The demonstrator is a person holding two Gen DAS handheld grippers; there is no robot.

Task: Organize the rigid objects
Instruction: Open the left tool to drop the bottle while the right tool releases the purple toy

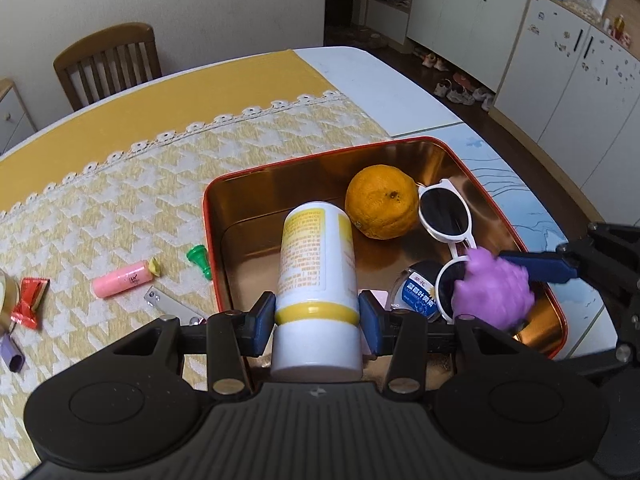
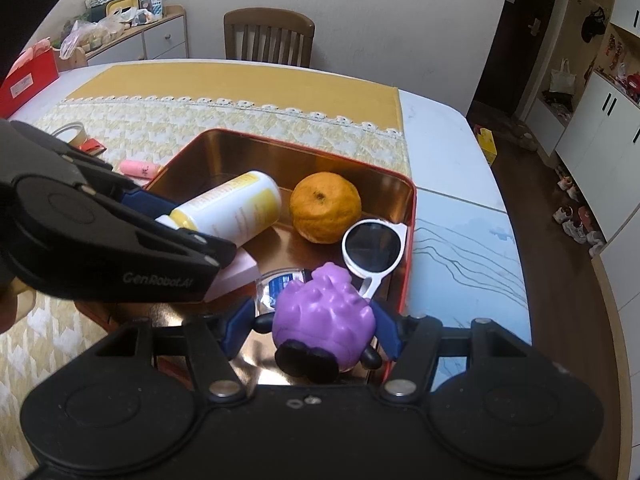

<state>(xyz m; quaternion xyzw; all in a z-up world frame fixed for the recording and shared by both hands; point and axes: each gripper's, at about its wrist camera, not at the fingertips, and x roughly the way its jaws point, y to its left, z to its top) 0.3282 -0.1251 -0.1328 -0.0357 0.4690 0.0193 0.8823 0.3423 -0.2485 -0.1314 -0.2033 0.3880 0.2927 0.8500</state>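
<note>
Tin: red-rimmed, gold inside, on the table's right part.
Left gripper: clamped on the white-and-yellow bottle, over the tin's left side.
Right gripper: gripping the purple toy, over the tin's near right corner.
Orange: inside, far side.
Sunglasses: inside, right.

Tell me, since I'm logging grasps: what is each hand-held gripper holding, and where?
Left hand-held gripper: white-and-yellow bottle, near its cap. Right hand-held gripper: purple toy figure, by its sides.

Between the left gripper's fingers lies a bottle, reaching ahead into the tin. An orange sits ahead-right, sunglasses right of it. The toy within the right gripper seemingly overlaps them.
</note>
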